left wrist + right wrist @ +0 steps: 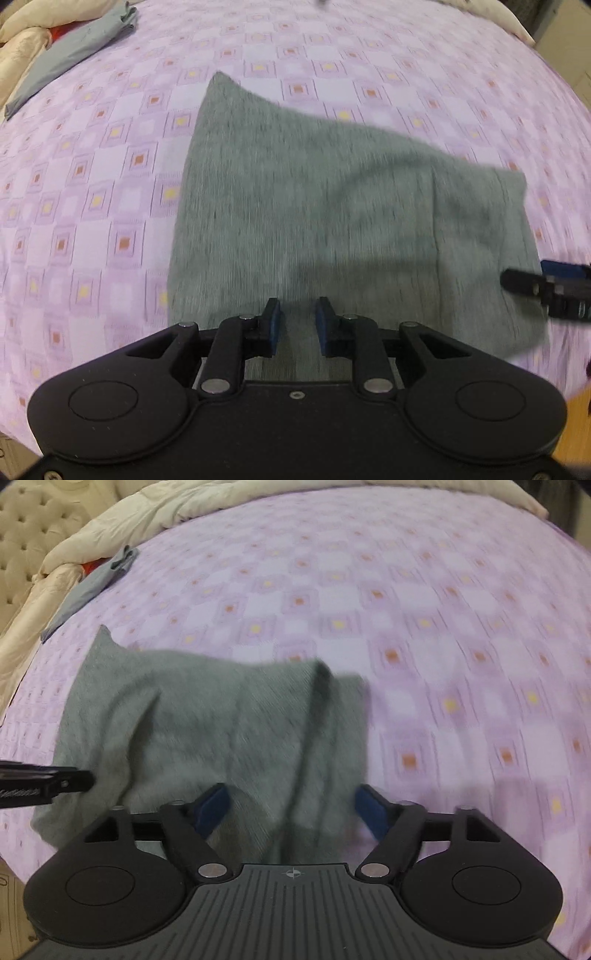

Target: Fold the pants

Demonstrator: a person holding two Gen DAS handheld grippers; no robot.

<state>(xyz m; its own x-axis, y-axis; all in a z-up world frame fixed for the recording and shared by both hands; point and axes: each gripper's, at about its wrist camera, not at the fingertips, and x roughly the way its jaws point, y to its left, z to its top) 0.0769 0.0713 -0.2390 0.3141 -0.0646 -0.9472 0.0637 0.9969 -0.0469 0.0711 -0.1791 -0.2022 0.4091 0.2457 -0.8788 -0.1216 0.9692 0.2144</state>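
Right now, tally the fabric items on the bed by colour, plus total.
Green-grey: 1, the folded pants
Blue-grey: 1, a folded garment at the far left edge
Cream: 1, bunched quilt along the far side
Red: 1, a scrap mostly hidden, kind unclear
Total: 4

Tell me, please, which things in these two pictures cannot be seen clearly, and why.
- Grey pants: near edge hidden under the left gripper body, left wrist view; layers blurred.
- Right gripper: body covers the pants' near edge, right wrist view.
- Blue-grey garment: far, small, type unclear.
- Red item: mostly covered by the cream quilt.
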